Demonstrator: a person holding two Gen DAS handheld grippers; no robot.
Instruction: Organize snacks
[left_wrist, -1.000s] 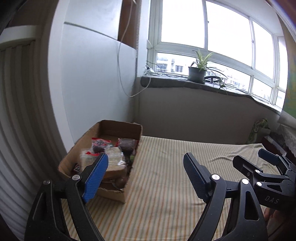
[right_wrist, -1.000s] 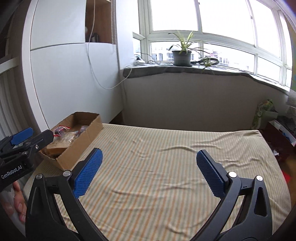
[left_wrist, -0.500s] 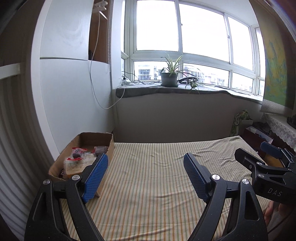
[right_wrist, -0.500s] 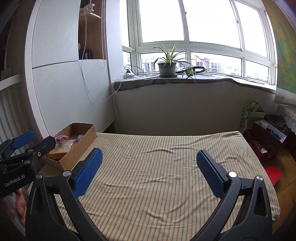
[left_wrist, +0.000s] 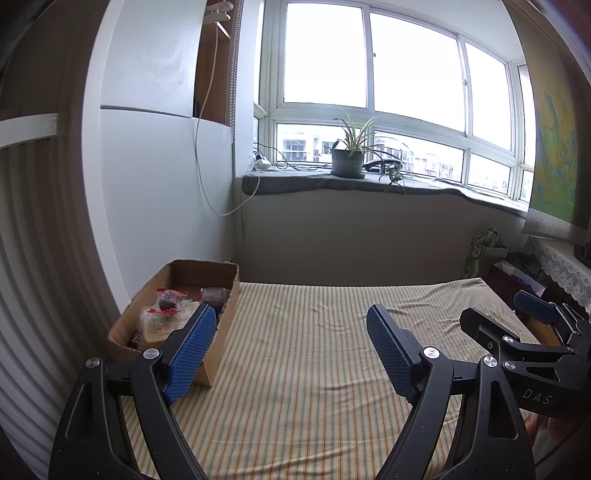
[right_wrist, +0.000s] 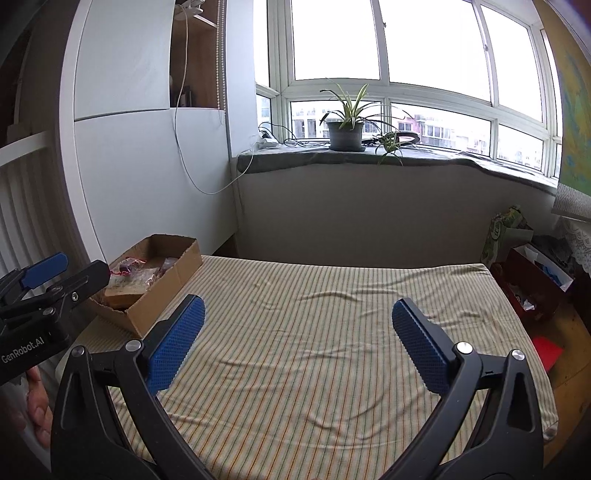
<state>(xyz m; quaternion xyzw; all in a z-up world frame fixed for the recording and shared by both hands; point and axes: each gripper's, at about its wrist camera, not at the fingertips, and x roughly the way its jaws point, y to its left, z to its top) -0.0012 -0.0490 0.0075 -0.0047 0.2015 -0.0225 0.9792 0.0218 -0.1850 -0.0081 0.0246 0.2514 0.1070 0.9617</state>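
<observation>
Left claw (left_wrist: 286, 349) wide open, nothing between the pads. Right claw (right_wrist: 297, 343) also wide, empty. Both hover above the striped bedsheet (right_wrist: 332, 332), pointing slightly down toward the far wall; each claw shows at the edge of the other's view, and part of a hand (right_wrist: 35, 410) is visible low at the left edge of the right wrist view.

Snacks (left_wrist: 166, 314) all sit inside the cardboard box (left_wrist: 221, 280) at the far left corner of the bed, against the white panel (left_wrist: 147, 184). Packets, red-trimmed and dark ones, piled loose; exact count not readable. No loose snack visible on the sheet.

Step judged: sorting looks done or near done, claws clear of the box. Next move, if any, likely only a check or a nudge of the box; nothing needs gripping from what shows.

Around: wrinkles in the sheet, a hanging white cable (left_wrist: 207, 155) by the panel, a potted plant (right_wrist: 345, 125) on the windowsill beyond, bags and a red bin (right_wrist: 532, 288) on the floor at right. Nothing blocks the way to the box.
</observation>
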